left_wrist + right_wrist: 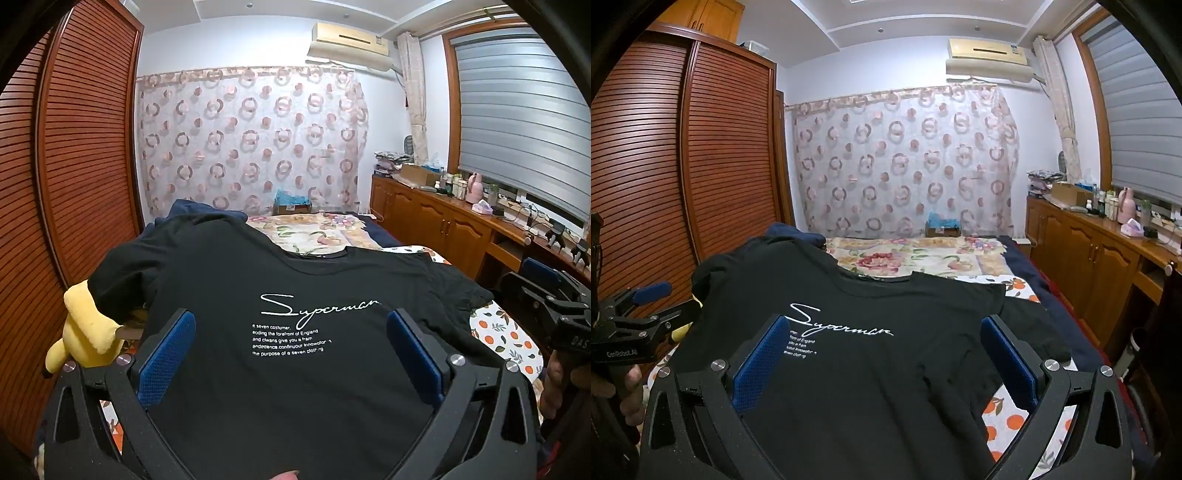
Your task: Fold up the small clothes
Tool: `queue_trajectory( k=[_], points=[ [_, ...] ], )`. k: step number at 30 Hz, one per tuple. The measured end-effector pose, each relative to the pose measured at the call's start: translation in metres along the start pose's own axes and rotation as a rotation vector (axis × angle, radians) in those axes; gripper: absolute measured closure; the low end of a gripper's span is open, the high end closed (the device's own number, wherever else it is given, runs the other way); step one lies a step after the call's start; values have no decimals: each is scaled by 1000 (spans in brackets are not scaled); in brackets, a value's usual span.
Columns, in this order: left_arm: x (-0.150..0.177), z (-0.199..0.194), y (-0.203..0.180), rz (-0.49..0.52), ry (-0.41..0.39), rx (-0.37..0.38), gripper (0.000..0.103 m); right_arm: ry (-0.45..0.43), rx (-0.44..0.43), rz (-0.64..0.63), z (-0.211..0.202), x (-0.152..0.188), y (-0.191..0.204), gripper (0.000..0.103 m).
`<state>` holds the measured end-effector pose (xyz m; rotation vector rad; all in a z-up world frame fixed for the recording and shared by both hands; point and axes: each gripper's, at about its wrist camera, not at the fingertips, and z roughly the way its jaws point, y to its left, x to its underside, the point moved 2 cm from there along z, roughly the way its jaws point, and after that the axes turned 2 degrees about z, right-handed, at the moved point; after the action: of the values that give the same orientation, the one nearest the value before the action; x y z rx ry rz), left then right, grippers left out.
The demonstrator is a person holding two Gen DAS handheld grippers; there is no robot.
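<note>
T-shirt: a black T-shirt point(295, 332) lay spread front-up on the near end of the bed point(1008, 417), collar toward the far side, white "Superman" script across the chest.
Right sleeve side: rumpled at the right, spilling over the orange-print sheet point(509, 332).
Left gripper: the left gripper point(291, 325) hovered above the chest print, blue pads spread wide, nothing between them!
Right gripper: the right gripper point(886, 336) hung over the shirt's right half, jaws wide apart too, gripping nothing.
Plush: a yellow plush toy point(85, 328) peeked out at the shirt's left edge.
Beyond: floral quilt point(916, 254) farther up the bed, slatted wardrobe point(683, 147) on the left.
</note>
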<state>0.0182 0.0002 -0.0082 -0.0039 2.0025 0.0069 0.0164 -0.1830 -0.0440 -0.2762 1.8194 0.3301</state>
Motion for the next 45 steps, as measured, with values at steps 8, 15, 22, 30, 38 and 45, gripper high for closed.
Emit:
queue_trajectory(
  k=[8,15,22,30,38,45],
  points=[
    [-3,-3,4,1,-2,-2,0,2,-3,2,2,0,-1,0],
    [-3,-3,5,4,-4,-4,0,2,-2,2,1,0,-1,0],
    [-4,-5,11,6,-6,-4,0,0,-3,2,1,1,-1,0],
    [-4,-6,11,9,-7,-6,0,0,-3,3,1,1,-1,0],
    [-4,-6,9,11,-9,-8,0,0,-2,2,2,-1,-3,0],
    [-4,-6,8,14,-10,-10,0,0,-2,2,2,0,-3,0]
  ],
)
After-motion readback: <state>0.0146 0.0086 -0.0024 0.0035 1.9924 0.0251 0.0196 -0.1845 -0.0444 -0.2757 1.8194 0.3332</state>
